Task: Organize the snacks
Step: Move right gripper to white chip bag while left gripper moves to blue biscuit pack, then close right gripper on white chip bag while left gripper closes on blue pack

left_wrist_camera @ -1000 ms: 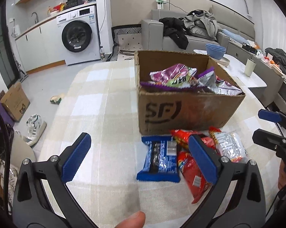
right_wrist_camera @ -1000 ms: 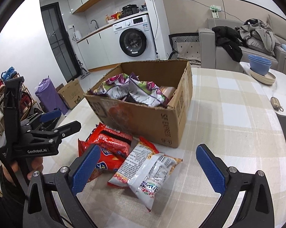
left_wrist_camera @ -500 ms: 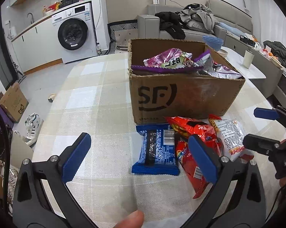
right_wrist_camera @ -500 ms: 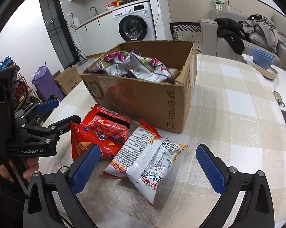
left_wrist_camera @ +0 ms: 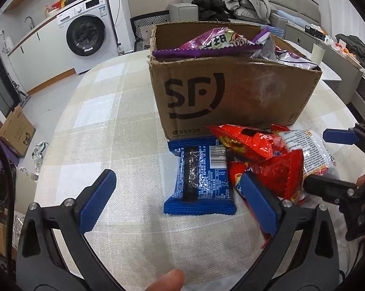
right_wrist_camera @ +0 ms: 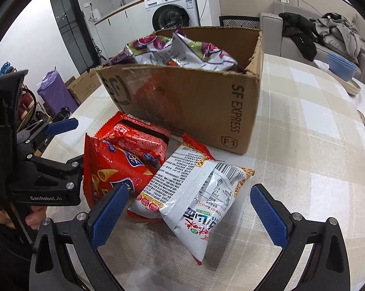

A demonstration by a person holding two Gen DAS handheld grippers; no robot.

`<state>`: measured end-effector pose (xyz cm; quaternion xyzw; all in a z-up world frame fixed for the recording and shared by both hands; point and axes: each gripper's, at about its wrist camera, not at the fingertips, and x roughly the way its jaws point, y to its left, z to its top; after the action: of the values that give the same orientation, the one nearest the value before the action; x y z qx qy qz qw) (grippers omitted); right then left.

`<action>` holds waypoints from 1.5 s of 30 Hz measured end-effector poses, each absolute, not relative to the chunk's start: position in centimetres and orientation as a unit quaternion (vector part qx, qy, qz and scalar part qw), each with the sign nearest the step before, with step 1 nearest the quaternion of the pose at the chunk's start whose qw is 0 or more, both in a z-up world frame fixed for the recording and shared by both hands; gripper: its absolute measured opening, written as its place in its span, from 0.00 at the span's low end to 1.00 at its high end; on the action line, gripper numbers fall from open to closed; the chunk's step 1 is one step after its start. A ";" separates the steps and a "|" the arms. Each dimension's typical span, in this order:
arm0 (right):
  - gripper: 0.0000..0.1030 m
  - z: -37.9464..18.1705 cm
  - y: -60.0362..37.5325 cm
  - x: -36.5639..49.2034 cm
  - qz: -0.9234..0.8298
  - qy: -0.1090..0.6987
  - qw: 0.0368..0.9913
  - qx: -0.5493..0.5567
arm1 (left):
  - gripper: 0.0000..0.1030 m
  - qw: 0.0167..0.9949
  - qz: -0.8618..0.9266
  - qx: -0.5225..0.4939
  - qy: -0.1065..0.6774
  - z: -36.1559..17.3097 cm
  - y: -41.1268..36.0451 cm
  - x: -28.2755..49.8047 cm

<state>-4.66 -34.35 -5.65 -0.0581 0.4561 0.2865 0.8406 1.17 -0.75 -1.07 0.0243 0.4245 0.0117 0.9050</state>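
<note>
An open cardboard box [left_wrist_camera: 230,97] [right_wrist_camera: 187,101] stands on the table, filled with purple snack bags [left_wrist_camera: 213,43] [right_wrist_camera: 182,51]. In front of it lie a blue packet [left_wrist_camera: 201,177], red snack bags [left_wrist_camera: 252,143] [right_wrist_camera: 114,169] and a white noodle packet [left_wrist_camera: 306,148] [right_wrist_camera: 201,194]. My left gripper [left_wrist_camera: 177,196] is open just short of the blue packet. My right gripper [right_wrist_camera: 189,208] is open, its jaws on either side of the white packet's near end, and holds nothing. Each gripper shows in the other's view [left_wrist_camera: 332,162] [right_wrist_camera: 61,143].
The table has a checked beige cloth [left_wrist_camera: 104,111]. A blue bowl on a plate [right_wrist_camera: 342,68] sits at the table's far right. A washing machine [left_wrist_camera: 88,36], a sofa with clothes [left_wrist_camera: 243,7] and boxes on the floor [left_wrist_camera: 15,131] lie beyond.
Both grippers have moved forward and down toward the snacks in front of the box. Both stay open.
</note>
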 end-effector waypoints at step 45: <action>1.00 -8.7 -34.0 -4.7 0.280 0.467 0.829 -0.123 | 1.00 0.888 0.000 -0.017 0.460 -7.7 1.3 5.5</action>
<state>-4.72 -33.95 -8.68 -0.1231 0.4671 0.2805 0.8295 5.55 1.33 -7.75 -0.0166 0.4598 0.0005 0.8879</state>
